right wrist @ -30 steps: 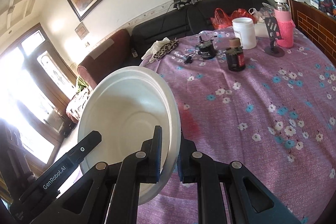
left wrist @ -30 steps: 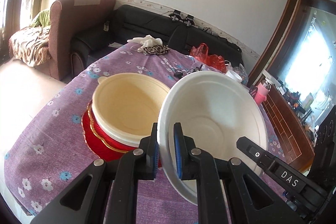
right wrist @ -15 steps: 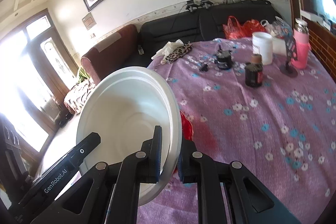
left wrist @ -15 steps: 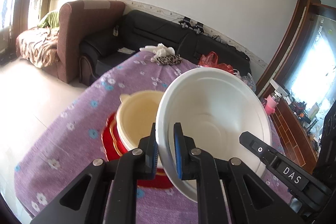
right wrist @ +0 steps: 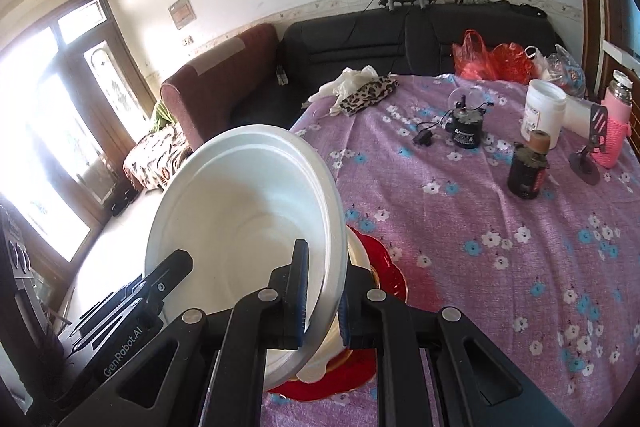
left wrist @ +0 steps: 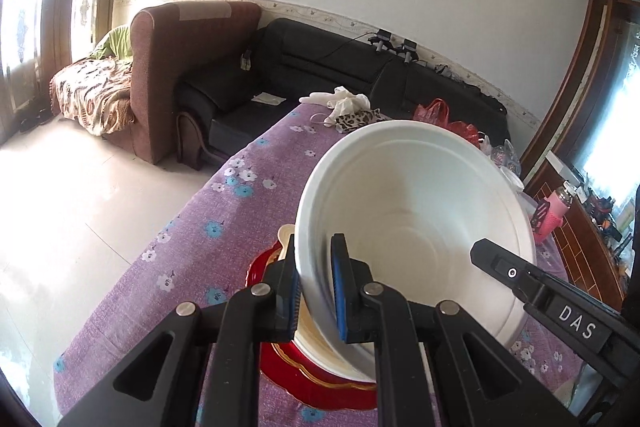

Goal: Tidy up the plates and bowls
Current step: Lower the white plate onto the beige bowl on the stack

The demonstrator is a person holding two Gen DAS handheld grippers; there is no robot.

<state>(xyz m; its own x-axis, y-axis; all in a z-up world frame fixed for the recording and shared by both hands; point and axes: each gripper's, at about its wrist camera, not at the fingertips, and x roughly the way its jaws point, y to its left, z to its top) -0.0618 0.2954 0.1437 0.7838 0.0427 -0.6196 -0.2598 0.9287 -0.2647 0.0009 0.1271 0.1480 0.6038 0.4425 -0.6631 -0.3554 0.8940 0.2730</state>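
Both grippers hold one large white bowl (left wrist: 416, 223) tilted above the table, gripping opposite sides of its rim. My left gripper (left wrist: 316, 291) is shut on the rim's left side. My right gripper (right wrist: 324, 295) is shut on the rim's right side of the same white bowl (right wrist: 248, 211). Directly under it sits a cream bowl (left wrist: 286, 235), mostly hidden, resting on a red gold-edged plate (left wrist: 316, 383). In the right wrist view the cream bowl (right wrist: 357, 251) and the red plate (right wrist: 390, 277) peek out beside the white bowl.
The purple flowered tablecloth (right wrist: 480, 227) carries two dark jars (right wrist: 526, 171), a white tub (right wrist: 544, 107), a pink bottle (right wrist: 616, 123) and a small stand at the far right. Gloves and a leopard cloth (right wrist: 366, 91) lie at the far edge. The table's left edge (left wrist: 160, 227) drops to the floor.
The white bowl has travelled left over the cream bowl, which was in plain view beside it and is now almost covered. Both grips stayed shut on the rim.
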